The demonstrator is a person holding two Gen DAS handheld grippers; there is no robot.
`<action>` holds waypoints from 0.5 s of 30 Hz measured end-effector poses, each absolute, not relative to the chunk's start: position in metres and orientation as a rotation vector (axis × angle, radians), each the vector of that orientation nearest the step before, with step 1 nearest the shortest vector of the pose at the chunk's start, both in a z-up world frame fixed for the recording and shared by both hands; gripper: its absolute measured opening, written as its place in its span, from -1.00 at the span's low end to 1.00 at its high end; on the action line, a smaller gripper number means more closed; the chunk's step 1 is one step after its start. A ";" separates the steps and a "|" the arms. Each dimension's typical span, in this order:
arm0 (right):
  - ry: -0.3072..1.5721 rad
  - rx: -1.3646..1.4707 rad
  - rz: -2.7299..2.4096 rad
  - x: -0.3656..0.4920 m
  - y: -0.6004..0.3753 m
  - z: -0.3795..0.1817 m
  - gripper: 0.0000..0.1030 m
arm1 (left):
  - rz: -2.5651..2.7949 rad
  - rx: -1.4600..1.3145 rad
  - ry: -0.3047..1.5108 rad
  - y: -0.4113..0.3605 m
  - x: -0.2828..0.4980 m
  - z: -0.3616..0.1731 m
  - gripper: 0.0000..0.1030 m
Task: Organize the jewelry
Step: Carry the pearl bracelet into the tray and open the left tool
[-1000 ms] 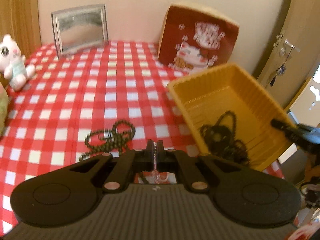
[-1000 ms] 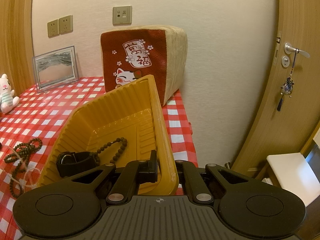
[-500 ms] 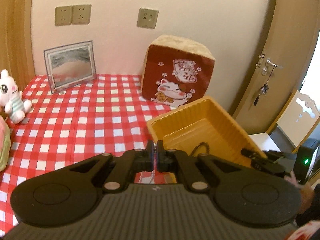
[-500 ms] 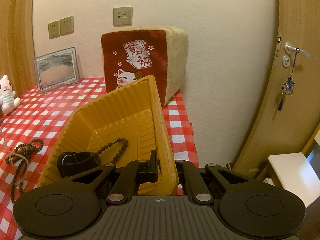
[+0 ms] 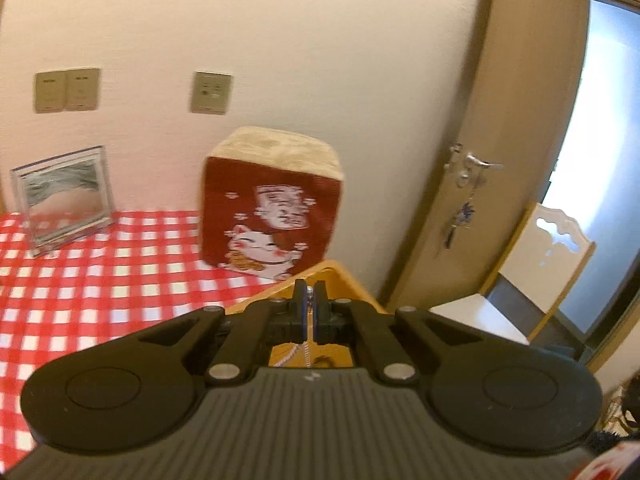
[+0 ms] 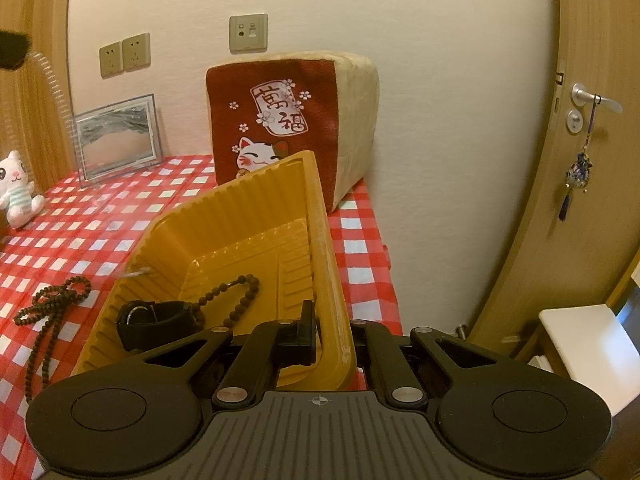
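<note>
Yellow ribbed plastic forms the tray (image 6: 248, 216), and the right tongs (image 6: 334, 328) are clamped on its near wall, one finger inside and one outside, tipping it up so its open face turns toward the left side of the table (image 6: 360, 240); that tilt looks meant to give the other hand an easy mouth to drop things into. Already lying in the tray are a black wristwatch (image 6: 158, 320) and a dark bead bracelet (image 6: 236, 296). Another string of dark prayer beads (image 6: 48, 308) lies outside it on the red-checked cloth, just beside the tray's left wall, not yet put away. The left tongs (image 5: 309, 312) are raised high and pointed over the tray's far corner (image 5: 336, 274), pressed together on what seems to be a thin pale chain (image 5: 306, 350) hanging down below the fingers, though blur makes that hard to confirm. In the right view a faint beaded strand (image 6: 56, 92) dangles from the upper left, probably the same chain on its way to the tray. A lucky-cat cushion (image 6: 288, 120) stands behind.
</note>
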State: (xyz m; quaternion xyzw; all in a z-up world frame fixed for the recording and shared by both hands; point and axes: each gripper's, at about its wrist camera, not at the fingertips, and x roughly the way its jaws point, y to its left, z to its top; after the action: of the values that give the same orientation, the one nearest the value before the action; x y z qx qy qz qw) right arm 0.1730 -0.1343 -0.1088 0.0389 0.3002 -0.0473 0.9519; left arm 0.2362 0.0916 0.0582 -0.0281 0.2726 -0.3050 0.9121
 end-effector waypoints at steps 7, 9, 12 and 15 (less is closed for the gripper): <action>0.610 0.082 -0.097 0.173 -0.134 -0.109 -0.91 | -0.680 -0.032 0.694 0.056 0.252 0.014 -0.97; 0.611 0.084 -0.098 0.173 -0.134 -0.109 -0.91 | -0.674 -0.001 0.750 0.046 0.255 -0.006 -0.97; 0.612 0.086 -0.099 0.174 -0.134 -0.109 -0.91 | -0.661 0.023 0.825 0.036 0.257 -0.033 -0.91; 0.613 0.086 -0.100 0.174 -0.134 -0.109 -0.91 | -0.643 0.056 0.854 0.028 0.255 -0.052 -0.75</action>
State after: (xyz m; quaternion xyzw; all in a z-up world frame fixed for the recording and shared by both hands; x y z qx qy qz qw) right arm 0.1743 -0.1343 -0.1093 0.0425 0.3016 -0.0493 0.9512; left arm 0.2554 0.0275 -0.0521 0.0267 0.4068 -0.3062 0.8603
